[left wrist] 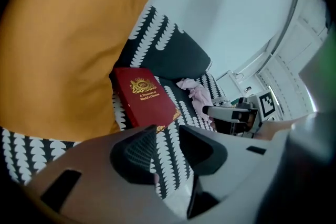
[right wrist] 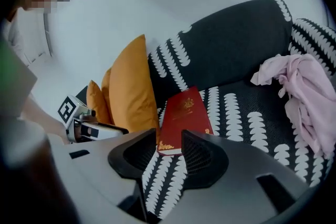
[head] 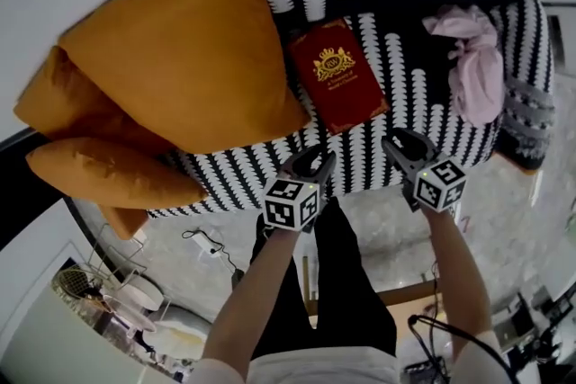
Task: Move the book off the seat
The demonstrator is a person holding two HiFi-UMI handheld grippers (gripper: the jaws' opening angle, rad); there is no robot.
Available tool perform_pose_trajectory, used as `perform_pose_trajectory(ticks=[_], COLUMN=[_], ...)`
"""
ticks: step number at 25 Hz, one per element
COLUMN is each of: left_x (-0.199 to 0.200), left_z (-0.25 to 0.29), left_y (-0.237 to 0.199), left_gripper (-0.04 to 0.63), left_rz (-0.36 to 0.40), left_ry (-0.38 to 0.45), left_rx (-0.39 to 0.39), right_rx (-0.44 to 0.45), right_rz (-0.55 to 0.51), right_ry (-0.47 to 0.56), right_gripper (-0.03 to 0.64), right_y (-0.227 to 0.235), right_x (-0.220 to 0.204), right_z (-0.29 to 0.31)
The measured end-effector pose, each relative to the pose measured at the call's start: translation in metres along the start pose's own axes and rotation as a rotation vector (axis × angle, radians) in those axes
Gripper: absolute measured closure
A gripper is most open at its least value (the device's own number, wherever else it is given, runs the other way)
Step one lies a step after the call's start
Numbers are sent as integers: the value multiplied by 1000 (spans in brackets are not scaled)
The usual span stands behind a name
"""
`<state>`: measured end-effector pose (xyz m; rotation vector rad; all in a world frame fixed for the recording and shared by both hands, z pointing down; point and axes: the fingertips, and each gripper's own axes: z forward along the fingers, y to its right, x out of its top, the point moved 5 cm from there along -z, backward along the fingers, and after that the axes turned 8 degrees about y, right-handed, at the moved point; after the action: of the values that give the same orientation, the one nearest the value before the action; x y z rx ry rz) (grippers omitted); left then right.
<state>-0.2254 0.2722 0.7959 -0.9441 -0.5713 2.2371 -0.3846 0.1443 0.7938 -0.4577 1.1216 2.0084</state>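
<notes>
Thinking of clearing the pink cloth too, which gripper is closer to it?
Right. In the head view the right gripper is below and left of the pink cloth; the left gripper is farther left, past the red book.

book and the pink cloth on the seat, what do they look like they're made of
The book looks like a hardcover: smooth red cover, maybe imitation leather, with a gold-stamped crest and lettering. The pink cloth is soft matte fabric, crumpled into loose folds.

Looks past parted, empty left tongs (left wrist: 167, 129) onto a red book (left wrist: 143, 103) flat on the patterned seat (left wrist: 21, 147), beside an orange cushion (left wrist: 63, 50).
</notes>
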Motion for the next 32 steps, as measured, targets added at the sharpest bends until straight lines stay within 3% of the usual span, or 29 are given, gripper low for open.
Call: perform_pose_trajectory(ticks=[4,11,26,32], left_x=[-17,-24,-31,-31], left_z=[30,66,113,107], left_y=[-22,-46,-63,-64], left_gripper=[405,390,298,308], left_rz=[-46,-130,-211,-161], left_ry=[-30,-44,-47,0], left_rx=[58,125,104,108], right_rx=[-57,-104,28,15], right_rz=[-13,-31,-4,-13], right_ry=[-5,-53,-186,-167], right_gripper=[420,373,307,320], right_y=[28,57,78,71], right_x=[-13,-27,-47,-49], right_z=[26,52,98,93])
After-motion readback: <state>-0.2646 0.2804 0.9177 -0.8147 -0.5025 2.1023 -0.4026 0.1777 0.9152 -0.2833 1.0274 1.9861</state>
